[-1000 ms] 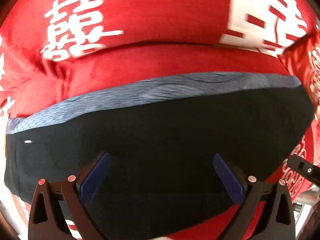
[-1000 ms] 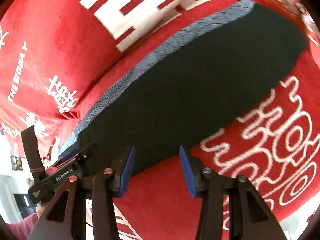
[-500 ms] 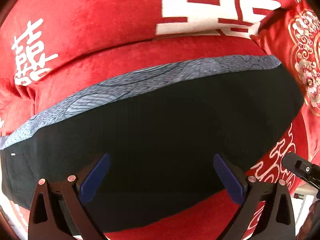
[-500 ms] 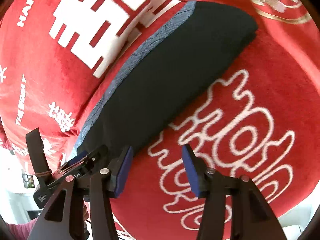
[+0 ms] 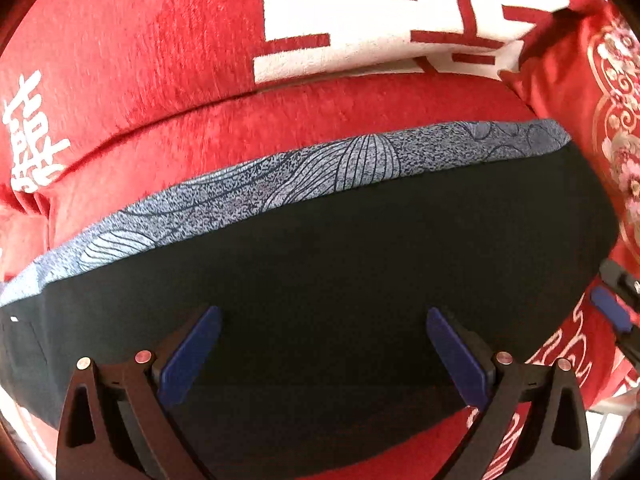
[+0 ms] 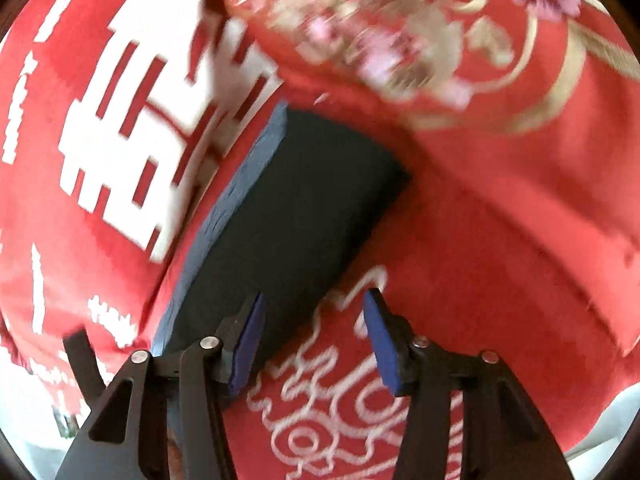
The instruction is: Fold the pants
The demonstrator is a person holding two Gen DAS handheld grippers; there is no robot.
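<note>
pants (image 5: pixel 360 280) folded flat on red cover (image 5: pixel 160 80)

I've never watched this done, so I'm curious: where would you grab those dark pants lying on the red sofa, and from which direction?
Probably the near hem edge of the pants, coming in low from the front. They lie flat, so only an edge gives the open left gripper something to pinch; the patterned grey band lies along the far side. The right gripper could take the near right-hand edge.

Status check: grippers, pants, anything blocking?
Left gripper open, empty, over the pants. Right gripper open, empty, at their near edge. Pants flat on red sofa, patterned band far side. Embroidered cushion close by.
</note>
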